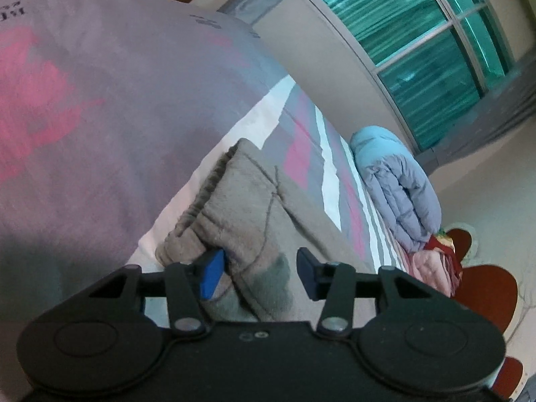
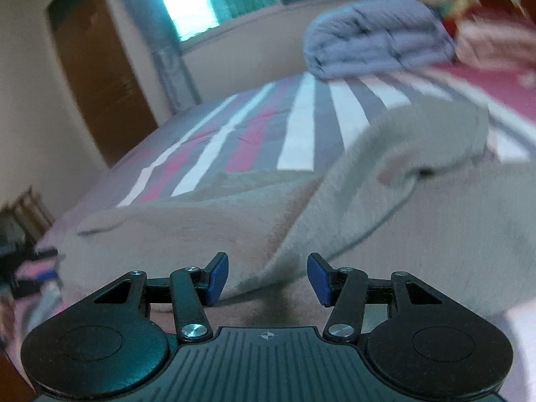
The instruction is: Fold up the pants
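The pants (image 1: 248, 207) are beige fleece and lie on a striped bedsheet (image 1: 301, 154). In the left wrist view their gathered waistband end is bunched just ahead of my left gripper (image 1: 261, 268), which is open with the cloth between its blue pads (image 1: 211, 276), the left pad touching a fold. In the right wrist view the pants (image 2: 207, 221) lie flat with a leg folded over (image 2: 385, 181). My right gripper (image 2: 268, 276) is open, its jaws astride the folded edge. The view is blurred.
A folded blue-grey quilt (image 1: 398, 187) and pink and red bedding (image 1: 435, 261) lie at the far end of the bed, also in the right wrist view (image 2: 378, 47). A window (image 1: 418, 50) and a wooden door (image 2: 100, 77) line the walls.
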